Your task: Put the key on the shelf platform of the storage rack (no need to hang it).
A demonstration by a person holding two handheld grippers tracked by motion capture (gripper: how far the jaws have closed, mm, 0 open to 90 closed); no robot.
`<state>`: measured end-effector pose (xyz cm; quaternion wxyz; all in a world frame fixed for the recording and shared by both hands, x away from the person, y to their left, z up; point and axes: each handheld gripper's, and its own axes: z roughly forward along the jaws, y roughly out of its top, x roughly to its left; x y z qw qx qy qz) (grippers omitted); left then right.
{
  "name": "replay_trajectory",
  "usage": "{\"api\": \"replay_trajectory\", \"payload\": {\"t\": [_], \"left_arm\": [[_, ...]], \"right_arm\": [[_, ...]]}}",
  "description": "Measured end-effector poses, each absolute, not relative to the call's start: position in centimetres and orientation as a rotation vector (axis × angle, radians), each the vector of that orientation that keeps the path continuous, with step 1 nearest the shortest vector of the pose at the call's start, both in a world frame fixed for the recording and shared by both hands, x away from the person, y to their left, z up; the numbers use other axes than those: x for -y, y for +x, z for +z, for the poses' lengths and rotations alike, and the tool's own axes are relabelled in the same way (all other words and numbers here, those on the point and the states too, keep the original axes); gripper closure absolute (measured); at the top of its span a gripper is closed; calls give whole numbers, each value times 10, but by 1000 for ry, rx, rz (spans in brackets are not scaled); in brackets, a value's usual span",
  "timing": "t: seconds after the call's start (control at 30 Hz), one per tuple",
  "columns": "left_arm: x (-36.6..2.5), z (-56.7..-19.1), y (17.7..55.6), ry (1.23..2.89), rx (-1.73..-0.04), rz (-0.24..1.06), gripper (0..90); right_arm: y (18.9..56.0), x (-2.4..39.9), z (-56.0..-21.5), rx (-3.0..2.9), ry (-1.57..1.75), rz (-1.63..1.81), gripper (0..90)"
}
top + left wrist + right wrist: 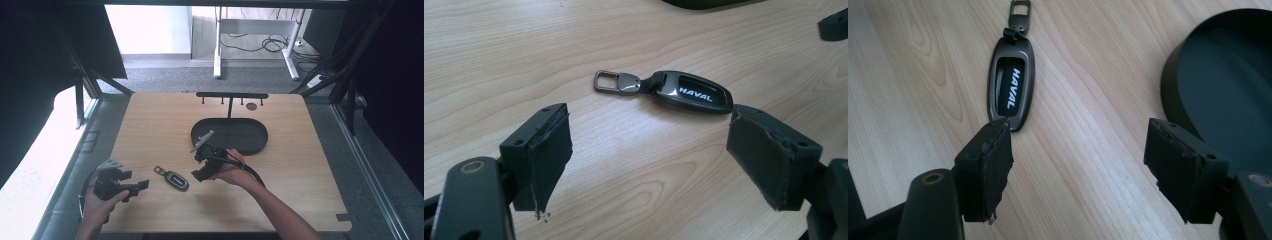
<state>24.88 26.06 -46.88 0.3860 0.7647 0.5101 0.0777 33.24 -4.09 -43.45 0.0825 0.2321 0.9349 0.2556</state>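
From above, a car key fob [174, 178] lies on the wooden bench [150, 120] between the left claw [131, 188] and the right claw [199, 161]. Left gripper view: jaws wide, fob just ahead. Right gripper view: jaws wide beside a black tray [1228, 90]; centring them over the fob before closing seems wise.

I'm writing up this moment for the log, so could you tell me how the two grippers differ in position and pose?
The left gripper is near the table's front-left edge, left of the key fob; the right gripper is mid-table, on the fob's right, beside the black oval tray. The left one points rightward at the fob, the right one leftward and toward the person. Both are open and hold nothing.
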Motion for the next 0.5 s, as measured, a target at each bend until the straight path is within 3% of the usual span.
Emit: {"api": "replay_trajectory", "payload": {"t": [0.5], "left_arm": [[-259,-470,249,1953,-1299,192,185]], "right_arm": [[332,7,-452,-2853,642,708,277]]}}
